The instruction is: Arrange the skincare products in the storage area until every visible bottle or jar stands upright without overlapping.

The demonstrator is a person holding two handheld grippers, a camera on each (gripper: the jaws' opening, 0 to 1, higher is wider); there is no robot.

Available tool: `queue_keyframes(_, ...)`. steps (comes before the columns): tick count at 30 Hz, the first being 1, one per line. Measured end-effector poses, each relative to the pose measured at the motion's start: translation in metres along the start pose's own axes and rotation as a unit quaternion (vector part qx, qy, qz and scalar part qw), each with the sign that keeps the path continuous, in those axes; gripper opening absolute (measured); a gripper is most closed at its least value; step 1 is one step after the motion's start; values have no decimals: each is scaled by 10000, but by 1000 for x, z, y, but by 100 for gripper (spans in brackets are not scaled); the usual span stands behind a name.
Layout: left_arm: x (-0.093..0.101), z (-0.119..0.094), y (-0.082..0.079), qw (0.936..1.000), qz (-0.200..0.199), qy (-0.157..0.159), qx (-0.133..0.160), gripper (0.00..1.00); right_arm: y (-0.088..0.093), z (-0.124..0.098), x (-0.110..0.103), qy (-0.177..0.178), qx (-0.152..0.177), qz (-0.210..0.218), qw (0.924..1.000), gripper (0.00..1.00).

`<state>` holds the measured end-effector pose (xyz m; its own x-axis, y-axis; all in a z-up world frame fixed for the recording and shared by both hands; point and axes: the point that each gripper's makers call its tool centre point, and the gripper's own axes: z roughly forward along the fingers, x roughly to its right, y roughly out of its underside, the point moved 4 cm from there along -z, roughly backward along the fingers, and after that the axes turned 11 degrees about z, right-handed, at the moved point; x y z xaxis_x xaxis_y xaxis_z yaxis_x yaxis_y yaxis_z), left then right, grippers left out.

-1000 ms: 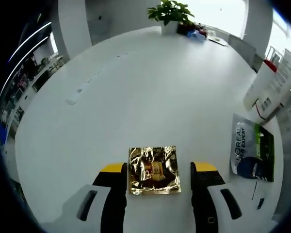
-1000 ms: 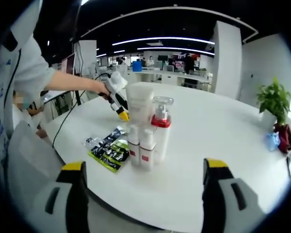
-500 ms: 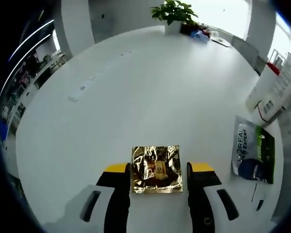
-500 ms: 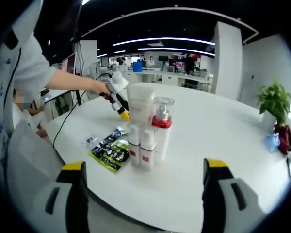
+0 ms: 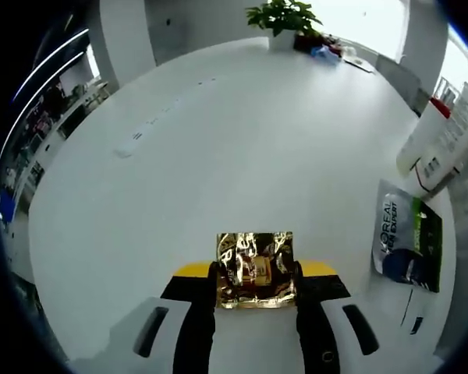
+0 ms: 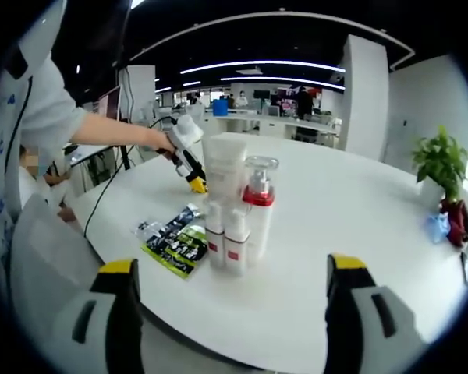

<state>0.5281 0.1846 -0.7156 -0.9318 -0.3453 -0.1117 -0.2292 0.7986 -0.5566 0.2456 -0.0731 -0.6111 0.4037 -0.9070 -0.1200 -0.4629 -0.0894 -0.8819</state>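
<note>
You see a crinkled, mirror-glossy gold foil sachet [image 5: 256, 269] at 6 o'clock on the smooth matt white table [image 5: 242, 148]; at 3 o'clock, a glossy plastic pouch [image 5: 406, 248]. Your bottles [image 6: 235, 209] look like smooth white plastic.

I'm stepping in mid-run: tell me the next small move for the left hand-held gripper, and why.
Probably lift the gold foil sachet slightly. The left hand-held gripper has its jaws against the sachet's two side edges, and it lies flat on the white table, apart from the green sachet and upright bottles.
</note>
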Motion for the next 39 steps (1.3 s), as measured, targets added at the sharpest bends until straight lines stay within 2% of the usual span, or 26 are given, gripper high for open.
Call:
queue_keyframes(9,14,-8,2,9998,123,159,-24,37,-1,-1,-1,-31,32,6,10000,100)
queue_keyframes(13,23,-11,4,9990,333,264,-130,37,-1,-1,-1,-34,45,-21,10000,100)
queue_keyframes(17,28,-13,4,9989,331,305,-118,37,-2,-1,-1,-48,61,-49,10000,100)
queue_keyframes(21,34,-15,8,9975,541,386,-231,37,-3,-2,-1,-47,97,-36,9999,100)
queue_keyframes(24,37,-17,9,9973,552,427,-229,37,-3,-2,-1,-44,114,-38,9999,100)
queue_keyframes(39,62,-27,18,9907,1041,720,-493,36,-5,-2,-2,-81,159,-30,9998,100)
